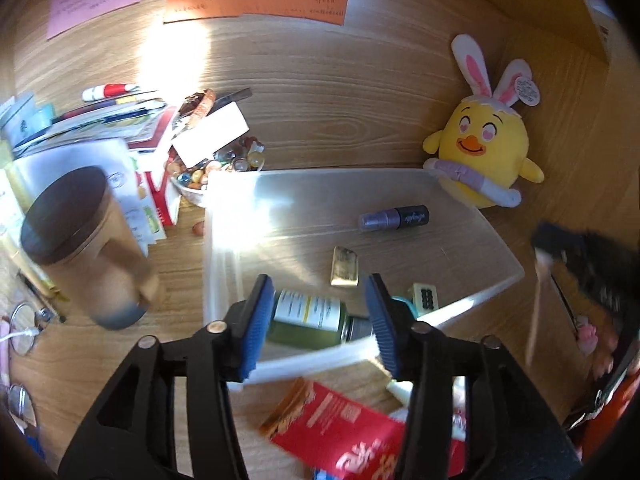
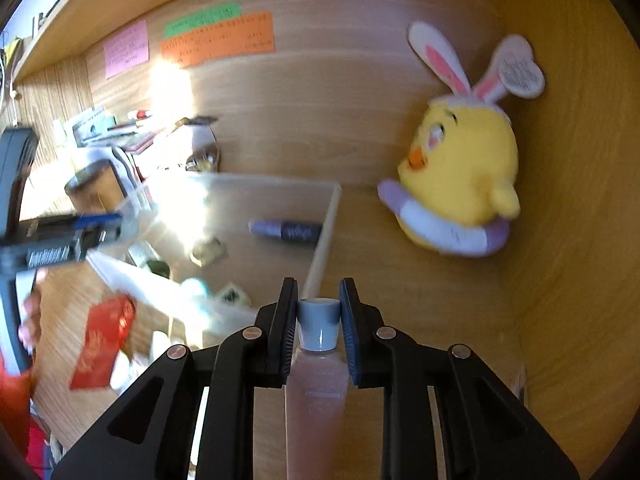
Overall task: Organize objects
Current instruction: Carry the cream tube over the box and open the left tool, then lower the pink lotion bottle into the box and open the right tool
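Note:
A clear plastic bin point(image 1: 224, 216) stands on the wooden desk. Inside it lie a green bottle with a white label point(image 1: 308, 318), a purple tube with a black cap point(image 1: 394, 218), a small gold piece point(image 1: 345, 266) and a dotted tile point(image 1: 426, 298). My left gripper point(image 1: 319, 280) hangs open over the bin's near wall, with the green bottle lying below and between its blue pads. My right gripper point(image 2: 319, 284) is shut on a pink bottle with a grey cap point(image 2: 318, 360), held just right of the bin's right wall point(image 2: 326, 232).
A yellow chick plush with rabbit ears point(image 1: 484, 152) leans in the back right corner. Left of the bin are a brown lidded cup point(image 1: 84, 248), a bowl of glass beads point(image 1: 212, 172) and stacked papers. A red packet point(image 1: 340, 428) lies in front.

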The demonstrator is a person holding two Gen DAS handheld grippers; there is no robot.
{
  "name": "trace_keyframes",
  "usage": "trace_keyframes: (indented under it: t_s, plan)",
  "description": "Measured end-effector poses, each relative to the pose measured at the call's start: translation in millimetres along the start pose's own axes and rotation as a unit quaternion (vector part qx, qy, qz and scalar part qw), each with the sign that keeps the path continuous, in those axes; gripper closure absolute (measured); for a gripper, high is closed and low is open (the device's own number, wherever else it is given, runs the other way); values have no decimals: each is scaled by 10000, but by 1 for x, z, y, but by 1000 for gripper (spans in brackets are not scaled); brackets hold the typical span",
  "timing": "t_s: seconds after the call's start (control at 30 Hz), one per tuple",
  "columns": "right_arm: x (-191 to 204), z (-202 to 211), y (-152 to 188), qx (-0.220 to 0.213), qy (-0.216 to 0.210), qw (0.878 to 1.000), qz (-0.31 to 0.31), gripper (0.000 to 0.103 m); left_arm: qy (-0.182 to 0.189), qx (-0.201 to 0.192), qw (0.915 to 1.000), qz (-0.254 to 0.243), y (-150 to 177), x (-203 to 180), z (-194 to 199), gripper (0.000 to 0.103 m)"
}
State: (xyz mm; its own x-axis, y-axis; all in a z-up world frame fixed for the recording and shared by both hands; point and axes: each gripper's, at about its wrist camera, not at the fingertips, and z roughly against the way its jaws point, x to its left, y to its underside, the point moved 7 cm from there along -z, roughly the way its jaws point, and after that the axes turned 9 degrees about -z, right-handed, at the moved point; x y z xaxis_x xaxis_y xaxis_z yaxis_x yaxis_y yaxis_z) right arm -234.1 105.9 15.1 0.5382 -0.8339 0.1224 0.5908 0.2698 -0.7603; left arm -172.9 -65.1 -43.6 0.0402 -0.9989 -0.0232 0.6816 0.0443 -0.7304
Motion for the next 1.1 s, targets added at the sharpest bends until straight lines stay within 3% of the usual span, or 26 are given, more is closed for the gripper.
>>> trace_keyframes:
  t_s: [0.23, 0.47, 0.77, 0.97, 1.1]
  plan:
    - [31, -23, -32, 126, -220, 9993, 288, 84, 65, -120, 9999, -40, 24, 2, 27, 50]
    - [73, -62, -51, 617, -262, 9934, 933, 84, 71, -149, 9998, -125, 52, -3, 47, 46]
    - [116, -111, -48, 1138, 75, 9776, 1768, 84, 38, 83, 9998, -190, 88, -1, 55, 45]
    - [126, -108, -42, 1223, -15, 9742, 1898, 83, 25, 288, 9992, -292, 114, -5, 55, 38]
    - [124, -89, -45, 1130, -166, 9774, 1780, 69, -54, 510, 9975, -493, 124, -12, 41, 36]
